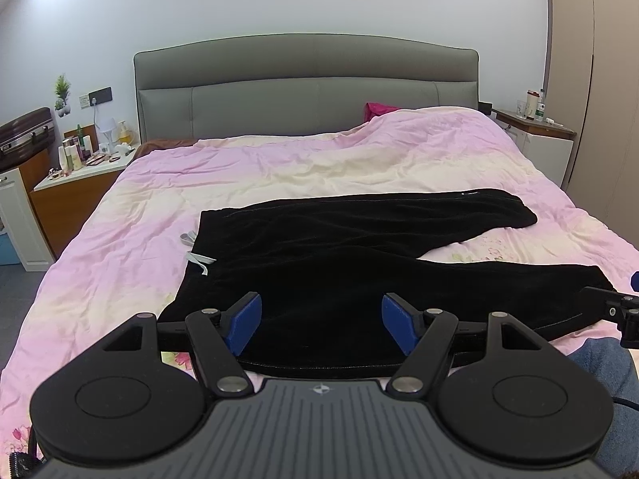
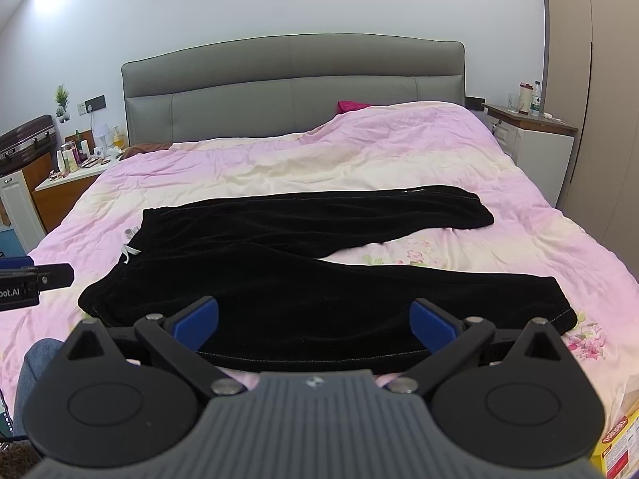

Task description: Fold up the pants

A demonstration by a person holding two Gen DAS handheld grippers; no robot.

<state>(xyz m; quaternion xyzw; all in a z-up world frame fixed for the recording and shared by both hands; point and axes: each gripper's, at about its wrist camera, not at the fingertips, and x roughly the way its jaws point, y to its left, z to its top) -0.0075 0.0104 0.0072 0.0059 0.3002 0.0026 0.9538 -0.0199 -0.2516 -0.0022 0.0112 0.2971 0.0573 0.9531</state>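
Black pants [image 1: 339,247] lie spread flat on the pink bed cover, waistband to the left, both legs running right in a V; they also show in the right wrist view [image 2: 303,247]. A pale drawstring [image 1: 201,260] hangs at the waistband. My left gripper [image 1: 321,317] is open and empty, hovering over the near leg close to the waist. My right gripper [image 2: 313,319] is open and empty, over the near leg toward its cuff [image 2: 559,311]. The right gripper's side shows at the left wrist view's right edge [image 1: 623,311].
The bed [image 1: 120,207] has a grey headboard [image 1: 307,84]. A cluttered nightstand [image 1: 76,167] stands left, another nightstand [image 1: 535,127] right by a wardrobe. A magenta cloth [image 1: 377,109] lies by the headboard. My jeans-clad leg [image 1: 603,367] is at the near edge.
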